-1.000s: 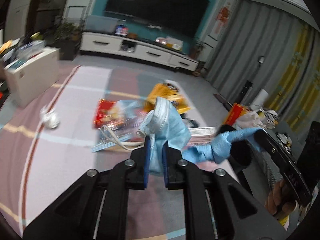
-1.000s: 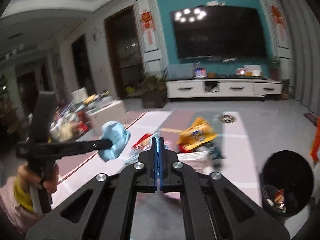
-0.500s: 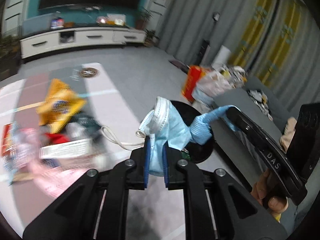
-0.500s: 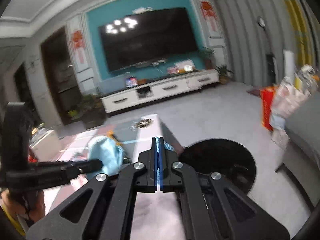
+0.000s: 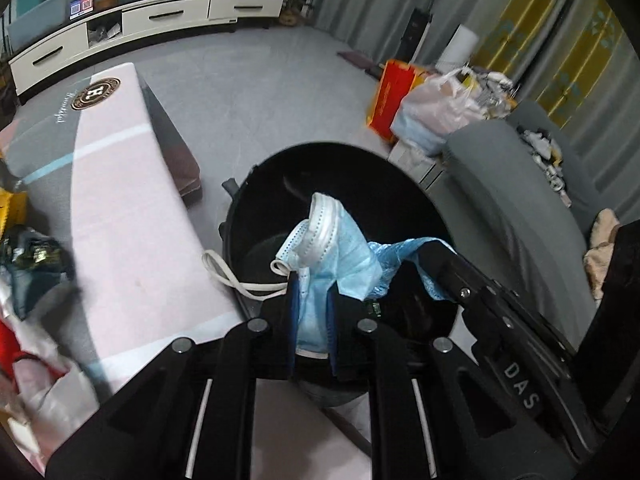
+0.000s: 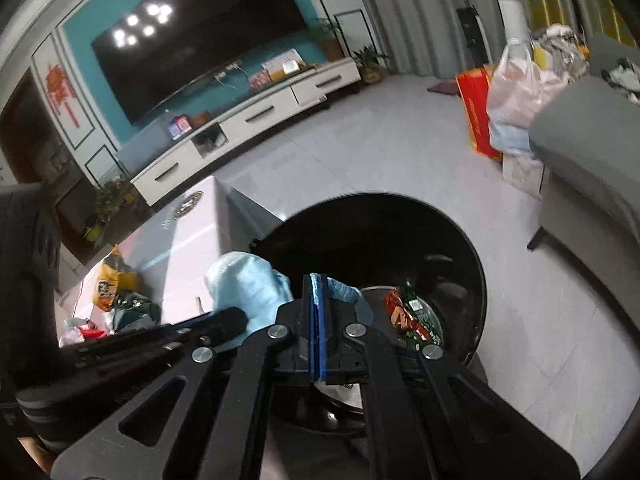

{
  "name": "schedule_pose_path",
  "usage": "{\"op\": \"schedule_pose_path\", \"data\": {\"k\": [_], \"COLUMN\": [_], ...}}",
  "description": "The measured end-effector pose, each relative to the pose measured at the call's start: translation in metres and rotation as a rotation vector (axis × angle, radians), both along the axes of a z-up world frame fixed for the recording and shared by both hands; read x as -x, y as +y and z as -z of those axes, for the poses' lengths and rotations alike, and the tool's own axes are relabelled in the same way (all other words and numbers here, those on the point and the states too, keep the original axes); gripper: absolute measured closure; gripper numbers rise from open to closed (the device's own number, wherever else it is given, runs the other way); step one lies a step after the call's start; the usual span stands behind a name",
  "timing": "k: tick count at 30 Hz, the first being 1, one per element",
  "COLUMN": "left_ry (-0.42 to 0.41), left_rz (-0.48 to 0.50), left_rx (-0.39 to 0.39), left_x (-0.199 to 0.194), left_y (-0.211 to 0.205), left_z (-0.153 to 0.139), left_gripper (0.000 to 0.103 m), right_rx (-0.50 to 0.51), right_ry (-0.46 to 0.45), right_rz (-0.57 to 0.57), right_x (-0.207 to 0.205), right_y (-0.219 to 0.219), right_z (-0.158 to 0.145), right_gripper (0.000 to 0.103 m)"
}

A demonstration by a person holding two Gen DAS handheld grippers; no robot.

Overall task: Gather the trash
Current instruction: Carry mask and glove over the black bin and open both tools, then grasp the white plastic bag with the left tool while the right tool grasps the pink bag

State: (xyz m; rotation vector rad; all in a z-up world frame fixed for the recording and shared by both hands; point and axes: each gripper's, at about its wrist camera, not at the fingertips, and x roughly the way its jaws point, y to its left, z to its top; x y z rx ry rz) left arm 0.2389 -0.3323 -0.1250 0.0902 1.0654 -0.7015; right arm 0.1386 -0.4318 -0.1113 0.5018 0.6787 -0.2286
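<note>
Hanging over the mouth of the black trash bin (image 5: pixel 400 168), a blue face mask (image 5: pixel 340 252) is being pinched between the pads of the left gripper (image 5: pixel 312 300), while a thin blue plastic scrap (image 5: pixel 400 248) is being held by the tightly closed right gripper (image 6: pixel 319 300). Snack wrappers (image 6: pixel 412 316) are already lying in the bin. A miss is being risked: the mask's white ear loop (image 5: pixel 236 276) is dangling outside the rim over the pink table (image 5: pixel 132 216), so the mask may be snagged there or dragged out on release.
</note>
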Motion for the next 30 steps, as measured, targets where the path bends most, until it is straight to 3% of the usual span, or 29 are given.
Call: {"op": "schedule_pose_path", "data": {"k": [2, 4, 6, 8, 10, 12, 16, 19, 24, 30], "left_ry": [0.007, 0.015, 0.001, -0.005, -0.008, -0.011, -0.030, -0.076, -0.223, -0.274], "left_rz": [0.001, 0.010, 0.011, 0.003, -0.010, -0.027, -0.038, -0.036, -0.006, -0.039], "left_rx": [-0.010, -0.008, -0.015, -0.004, 0.010, 0.028, 0.049, 0.076, 0.138, 0.219], "left_x": [0.000, 0.001, 0.003, 0.002, 0.002, 0.001, 0.005, 0.018, 0.063, 0.097], "left_y": [-0.003, -0.004, -0.005, -0.002, 0.003, 0.010, 0.023, 0.036, 0.073, 0.138], "left_z": [0.004, 0.006, 0.004, 0.000, -0.004, -0.008, -0.020, -0.035, -0.074, -0.100], "left_gripper": [0.087, 0.075, 0.070, 0.060, 0.044, 0.043, 0.039, 0.031, 0.018, 0.010], "right_rx": [-0.017, -0.033, -0.037, -0.061, -0.075, -0.084, -0.053, -0.022, 0.013, 0.041], "right_ry": [0.021, 0.032, 0.044, 0.045, 0.039, 0.031, 0.018, 0.014, -0.009, -0.060], "right_rz": [0.019, 0.028, 0.056, 0.075, 0.098, 0.112, 0.106, 0.095, 0.050, -0.059], "right_x": [-0.003, -0.004, -0.004, -0.001, 0.005, 0.009, 0.013, 0.015, 0.020, 0.027], "right_y": [-0.004, -0.008, -0.013, -0.022, -0.027, -0.031, -0.028, -0.021, -0.006, 0.028], "right_z": [0.007, 0.009, 0.012, 0.015, 0.015, 0.013, 0.005, -0.002, -0.015, -0.034], "right_gripper": [0.100, 0.098, 0.096, 0.090, 0.075, 0.067, 0.064, 0.061, 0.056, 0.043]}}
